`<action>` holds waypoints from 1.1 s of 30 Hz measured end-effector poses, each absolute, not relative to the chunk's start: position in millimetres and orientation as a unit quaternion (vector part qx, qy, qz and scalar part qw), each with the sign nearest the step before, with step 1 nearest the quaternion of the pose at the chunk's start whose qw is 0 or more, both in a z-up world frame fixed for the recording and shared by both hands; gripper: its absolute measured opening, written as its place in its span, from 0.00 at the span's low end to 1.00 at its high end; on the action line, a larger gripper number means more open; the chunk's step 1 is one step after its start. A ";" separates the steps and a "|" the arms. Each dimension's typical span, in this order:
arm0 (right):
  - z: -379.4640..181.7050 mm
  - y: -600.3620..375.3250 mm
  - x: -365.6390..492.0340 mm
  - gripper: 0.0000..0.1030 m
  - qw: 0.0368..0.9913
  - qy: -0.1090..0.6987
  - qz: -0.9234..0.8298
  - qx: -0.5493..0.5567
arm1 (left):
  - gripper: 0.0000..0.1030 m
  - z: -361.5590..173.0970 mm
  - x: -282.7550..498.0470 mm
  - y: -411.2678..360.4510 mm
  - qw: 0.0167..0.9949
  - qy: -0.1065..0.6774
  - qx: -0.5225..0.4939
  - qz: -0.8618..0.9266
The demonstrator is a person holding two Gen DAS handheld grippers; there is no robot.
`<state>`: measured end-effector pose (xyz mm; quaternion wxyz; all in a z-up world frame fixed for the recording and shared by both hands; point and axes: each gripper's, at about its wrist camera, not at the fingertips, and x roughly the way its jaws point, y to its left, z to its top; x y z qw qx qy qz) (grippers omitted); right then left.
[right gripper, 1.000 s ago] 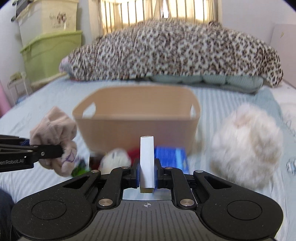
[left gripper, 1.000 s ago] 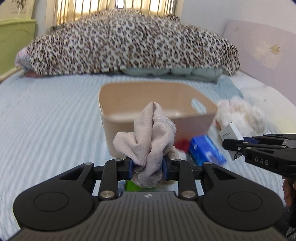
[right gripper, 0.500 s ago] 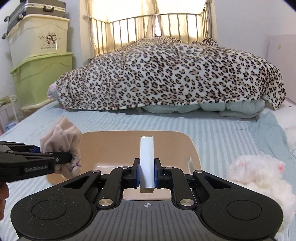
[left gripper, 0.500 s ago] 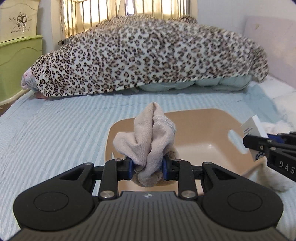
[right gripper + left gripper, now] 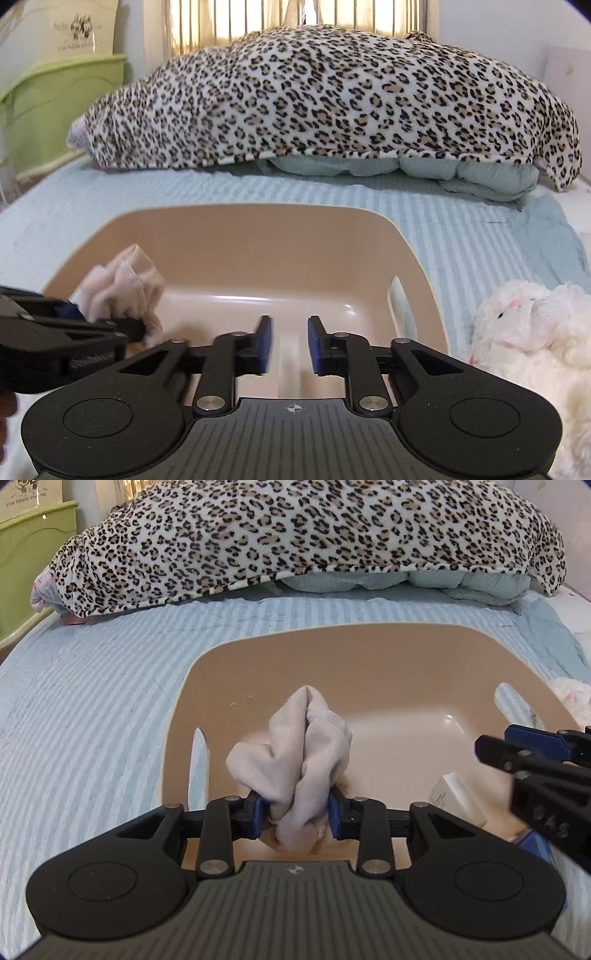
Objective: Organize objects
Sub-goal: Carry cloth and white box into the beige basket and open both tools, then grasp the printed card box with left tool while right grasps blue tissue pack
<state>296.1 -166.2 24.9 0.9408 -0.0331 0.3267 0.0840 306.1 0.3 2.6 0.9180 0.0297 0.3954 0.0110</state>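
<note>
Your left gripper (image 5: 295, 814) clamps the bunched beige cloth (image 5: 291, 753) over the tan bin (image 5: 362, 646). Only the left view shows the white box (image 5: 456, 797) lying inside, lower right. Your right gripper (image 5: 289, 345) hangs with its jaws apart. Striped blue bedspread (image 5: 461, 221) beneath; leopard blanket (image 5: 325, 96) across the top; white plush (image 5: 528, 332) at right.
</note>
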 end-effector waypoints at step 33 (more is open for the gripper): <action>20.8 -203.9 168.8 1.00 0.914 0.390 0.084 -0.069 | 0.94 -4.1 175.5 39.3 0.908 0.419 0.017 0.010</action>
